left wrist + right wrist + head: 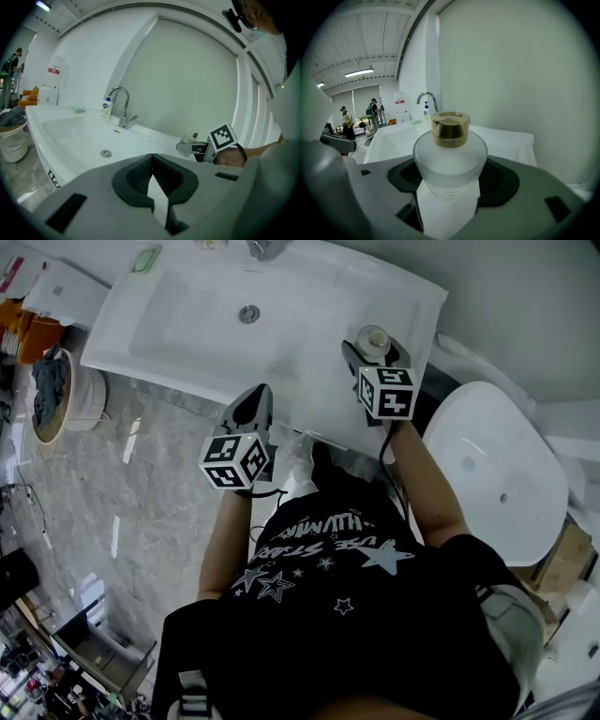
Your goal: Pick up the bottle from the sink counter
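Note:
A frosted glass bottle (450,161) with a gold cap stands between the jaws of my right gripper (450,187), which is shut on its round body. In the head view the bottle (374,337) is at the right end of the white sink counter (412,306), with the right gripper (371,351) around it. My left gripper (259,397) hovers over the counter's front edge, shut and holding nothing. The left gripper view shows its own jaws (152,157) closed at the tips. Beyond them in that view is the right gripper (194,148) with the bottle (191,138).
The basin has a drain (248,313) and a chrome faucet (123,108), with a soap dispenser (106,109) and a green soap dish (146,258) behind. A toilet (492,474) stands right of the sink. A bin (56,397) sits on the floor at left. People stand far off.

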Tool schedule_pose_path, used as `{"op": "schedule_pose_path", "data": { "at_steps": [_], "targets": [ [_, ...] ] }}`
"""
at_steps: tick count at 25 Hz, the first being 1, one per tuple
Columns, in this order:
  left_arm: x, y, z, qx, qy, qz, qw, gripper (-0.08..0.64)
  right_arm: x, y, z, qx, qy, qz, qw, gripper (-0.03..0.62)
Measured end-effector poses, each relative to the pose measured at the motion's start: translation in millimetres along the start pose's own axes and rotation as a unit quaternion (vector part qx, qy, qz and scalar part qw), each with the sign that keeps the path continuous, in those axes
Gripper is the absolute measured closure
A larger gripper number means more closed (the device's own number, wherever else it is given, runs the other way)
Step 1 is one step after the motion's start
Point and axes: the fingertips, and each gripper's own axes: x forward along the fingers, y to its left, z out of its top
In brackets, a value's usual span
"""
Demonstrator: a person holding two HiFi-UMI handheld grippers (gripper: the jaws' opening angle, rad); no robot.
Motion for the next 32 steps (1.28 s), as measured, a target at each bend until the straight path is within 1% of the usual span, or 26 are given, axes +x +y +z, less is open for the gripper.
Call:
{"op": "schedule_pose_path", "data": {
  "at_steps": [6, 10, 20, 29, 32],
  "targets": [
    [-56, -11, -7, 0.007, -0.01, -0.001, 0.9999, 0.552, -52, 35, -4, 0.002, -0.009, 0.008, 1.0, 0.272],
    [-90, -19, -16, 0.015, -0.019, -0.001, 0.9997, 0.552, -84, 55, -15, 0.002, -0.014, 0.012, 1.0, 0.272],
    [-183, -57, -46, 0.028, -0.036, -0.012, 0.9989, 0.552, -189, 102, -46, -0.011, -0.032, 0.012, 0.999, 0.272],
    [-235, -86, -70, 0.036, -0.044, -0.029, 0.9979, 0.552, -263, 134, -77, 0.009, -0.045, 0.015, 0.999, 0.272],
    [-247, -94, -78, 0.037, -0.044, -0.034, 0.9978, 0.552, -280, 143, -83, 0.006, -0.049, 0.018, 0.999, 0.272]
  ]
}}
